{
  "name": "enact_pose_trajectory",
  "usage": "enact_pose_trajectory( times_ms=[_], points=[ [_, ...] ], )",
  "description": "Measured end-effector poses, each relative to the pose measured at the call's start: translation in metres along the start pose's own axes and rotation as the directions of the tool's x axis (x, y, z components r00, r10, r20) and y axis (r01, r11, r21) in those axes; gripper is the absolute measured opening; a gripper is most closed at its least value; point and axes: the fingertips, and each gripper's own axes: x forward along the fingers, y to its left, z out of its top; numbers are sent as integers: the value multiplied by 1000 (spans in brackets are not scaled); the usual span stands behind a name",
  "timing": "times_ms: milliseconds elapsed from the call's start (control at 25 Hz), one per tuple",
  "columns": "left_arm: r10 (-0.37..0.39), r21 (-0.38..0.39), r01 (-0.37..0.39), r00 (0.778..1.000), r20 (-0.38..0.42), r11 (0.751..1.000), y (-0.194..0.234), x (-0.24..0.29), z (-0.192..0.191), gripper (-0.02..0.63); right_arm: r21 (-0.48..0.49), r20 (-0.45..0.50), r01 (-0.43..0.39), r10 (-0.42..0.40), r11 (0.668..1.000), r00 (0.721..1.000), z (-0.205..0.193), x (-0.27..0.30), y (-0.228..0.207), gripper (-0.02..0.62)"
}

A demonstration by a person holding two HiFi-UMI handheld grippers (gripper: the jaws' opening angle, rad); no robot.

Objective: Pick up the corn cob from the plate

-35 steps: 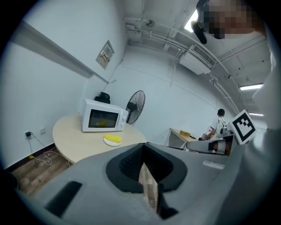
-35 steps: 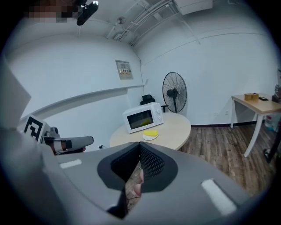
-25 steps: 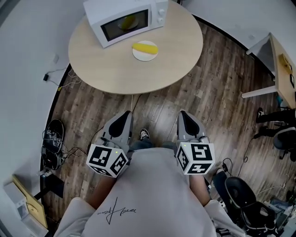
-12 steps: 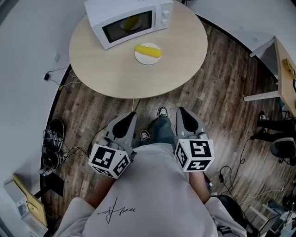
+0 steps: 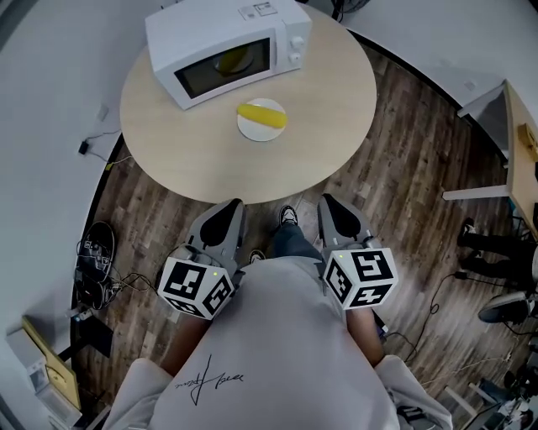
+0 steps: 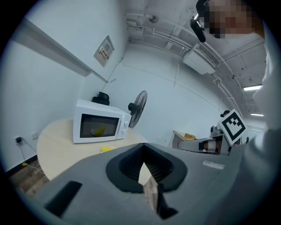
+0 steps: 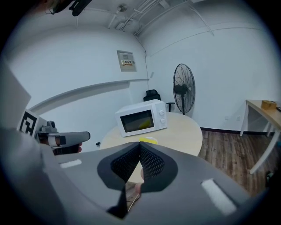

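Yellow corn cob lay on a small round white plate on the round pale-wood table, near a boxy white microwave. Something yellow showed behind its dark glass door. My left gripper and right gripper had jaws closed together, empty, well apart from the plate.

R gripper, jaws together; microwave ahead

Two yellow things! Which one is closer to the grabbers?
The corn cob on the white plate, out on the table. The other yellow thing sits farther off, behind the door glass of the microwave.
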Motion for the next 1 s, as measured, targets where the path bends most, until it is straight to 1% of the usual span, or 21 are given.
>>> enact_pose_trajectory(
  times_ms=[120,360,520,640,760,880,1000],
  points=[
    [21,3,-21,1000,-6,1000,3,21,4,-9,-4,-4,-14,14,1000,1000,11,15,-18,14],
    [85,20,-85,996,-5,996,14,52,19,-9,-38,-9,-103,102,994,995,34,50,-33,14],
    [137,11,-137,991,0,991,21,65,24,-9,-45,-26,-164,163,985,986,42,71,-41,14],
    [185,-4,-185,983,6,983,29,71,27,-9,-47,-25,-226,225,973,974,51,84,-43,14],
    [231,-17,-231,973,16,973,33,76,29,-9,-71,-34,-268,266,961,963,57,97,-49,14],
    [268,-25,-268,963,18,963,32,82,27,-9,-117,-69,-310,303,944,950,57,105,-54,14],
    [306,-36,-305,952,16,952,32,87,22,-9,-185,-114,-363,347,913,931,54,112,-56,14]
  ],
)
